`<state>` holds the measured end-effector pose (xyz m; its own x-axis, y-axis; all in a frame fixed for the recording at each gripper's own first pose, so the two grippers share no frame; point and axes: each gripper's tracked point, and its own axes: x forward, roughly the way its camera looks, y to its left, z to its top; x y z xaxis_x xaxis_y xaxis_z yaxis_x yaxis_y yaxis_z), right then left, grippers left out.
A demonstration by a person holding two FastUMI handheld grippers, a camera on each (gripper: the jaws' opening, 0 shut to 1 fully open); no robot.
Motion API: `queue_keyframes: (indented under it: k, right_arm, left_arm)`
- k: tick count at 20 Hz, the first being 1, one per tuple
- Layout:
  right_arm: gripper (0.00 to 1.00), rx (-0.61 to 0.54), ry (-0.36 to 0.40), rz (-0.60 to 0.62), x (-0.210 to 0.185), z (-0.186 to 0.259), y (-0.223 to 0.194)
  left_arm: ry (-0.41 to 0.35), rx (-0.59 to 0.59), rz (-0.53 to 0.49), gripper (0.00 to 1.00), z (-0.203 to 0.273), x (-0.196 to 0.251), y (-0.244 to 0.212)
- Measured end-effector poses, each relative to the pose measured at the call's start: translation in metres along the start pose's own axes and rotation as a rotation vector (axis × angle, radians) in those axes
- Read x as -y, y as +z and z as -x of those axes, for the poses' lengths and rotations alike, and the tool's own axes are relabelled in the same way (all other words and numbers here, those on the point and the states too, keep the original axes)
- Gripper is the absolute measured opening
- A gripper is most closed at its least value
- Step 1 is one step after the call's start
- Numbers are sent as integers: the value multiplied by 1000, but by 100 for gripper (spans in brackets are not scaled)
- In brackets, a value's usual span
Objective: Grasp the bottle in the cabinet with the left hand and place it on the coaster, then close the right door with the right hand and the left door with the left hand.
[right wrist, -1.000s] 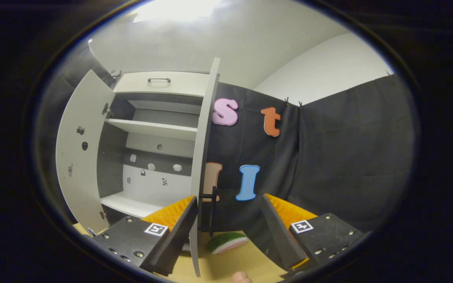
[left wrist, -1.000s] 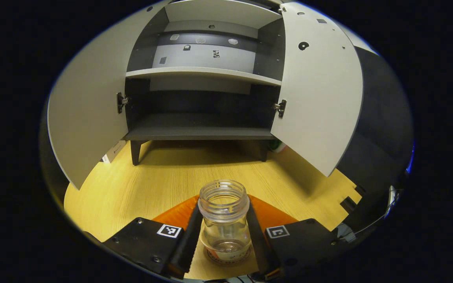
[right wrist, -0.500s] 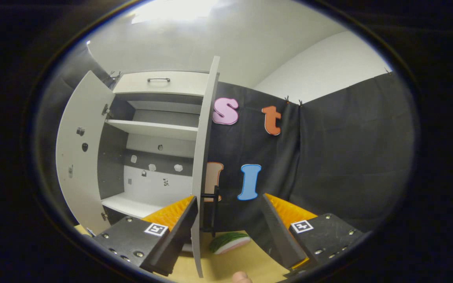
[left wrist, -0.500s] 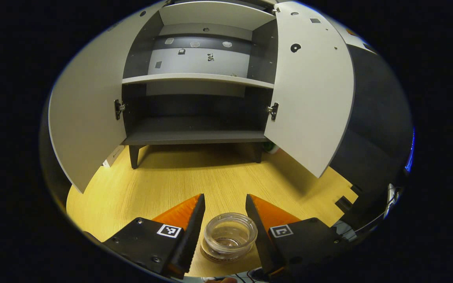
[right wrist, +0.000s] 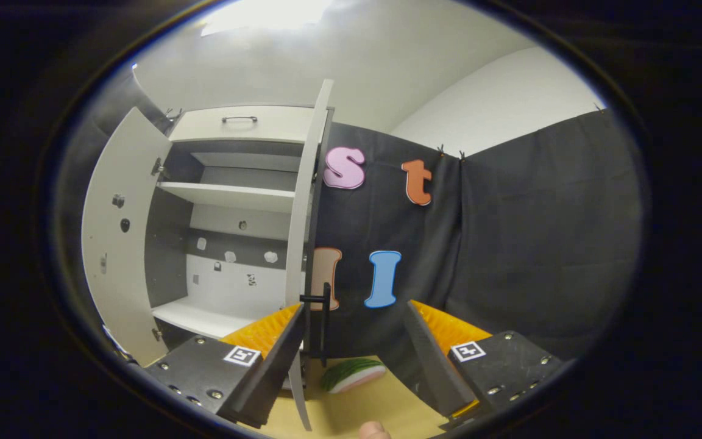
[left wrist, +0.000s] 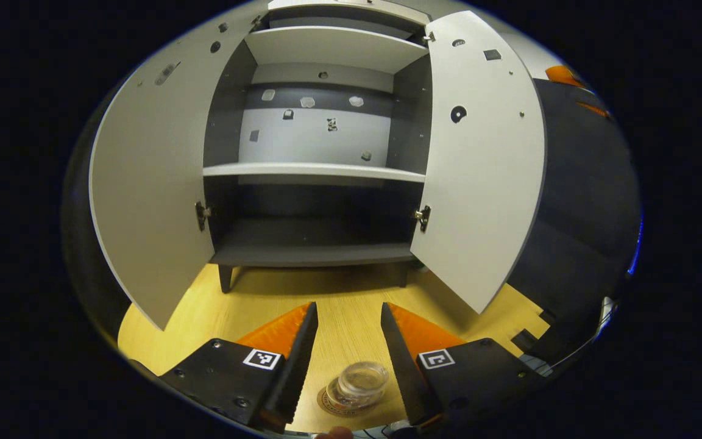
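In the left gripper view, the cabinet (left wrist: 317, 158) stands on the wooden table (left wrist: 205, 311) with both doors swung out. Its left door (left wrist: 150, 195) hangs open to the cabinet's left, its white shelf (left wrist: 314, 172) crosses the middle, and its right door (left wrist: 479, 164) hangs open to the cabinet's right. In front of the cabinet, on the table, the clear glass bottle (left wrist: 360, 383) stands upright on the round coaster (left wrist: 333, 403), mouth up. The left claw (left wrist: 343, 350) hovers above the bottle with its jaws wide apart, touching nothing; the bottle shows in the gap between them, lower down.

In the right gripper view, the cabinet (right wrist: 229, 244) sits to the left, with its left door (right wrist: 116, 238) open at its far side and its right door (right wrist: 299, 244) seen nearly edge-on. The dark handle (right wrist: 322, 317) on that door's outer face lies just beyond the right claw (right wrist: 354, 347), whose jaws stand wide and empty. Right of the door, on the table (right wrist: 363, 408), lies a watermelon-slice toy (right wrist: 351, 373). A fingertip (right wrist: 372, 431) shows at the bottom edge.
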<state>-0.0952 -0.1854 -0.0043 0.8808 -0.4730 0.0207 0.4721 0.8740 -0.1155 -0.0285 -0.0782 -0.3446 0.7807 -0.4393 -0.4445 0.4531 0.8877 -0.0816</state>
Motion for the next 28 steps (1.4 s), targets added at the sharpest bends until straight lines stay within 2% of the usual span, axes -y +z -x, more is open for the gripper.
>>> queue_keyframes:
  k: [2,3,4,5,7,10,17,21,26,27,28]
  right_arm:
    - [98,0,-2,5,0,-6,-2]
    - [98,-1,-4,8,1,-10,-4]
    - [100,-5,-7,13,1,-14,-6]
    - [98,-7,-11,17,3,-19,-9]
    - [98,-12,-21,20,3,-28,-15]
    - [100,-23,-29,0,3,-37,-25]
    - [98,-44,-28,-40,1,-45,-39]
    - [98,-61,-26,-48,0,-51,-46]
    - [98,-73,17,-66,-5,-54,-47]
    - [93,-74,25,-68,-8,-53,-47]
    - [98,-75,31,-70,-10,-53,-46]
  left_arm:
    - [8,29,17,72,5,0,24]
    - [12,47,22,83,8,0,37]
    - [19,69,25,86,10,-2,52]
    - [26,87,29,88,14,-4,67]
    - [33,117,39,89,21,-8,96]
    - [32,170,43,97,30,-12,134]
    - [74,224,26,97,43,-30,183]
    - [112,230,37,97,52,-44,188]
    - [172,242,51,97,61,-63,197]
    - [186,244,51,97,63,-66,199]
    - [200,242,50,97,66,-70,200]
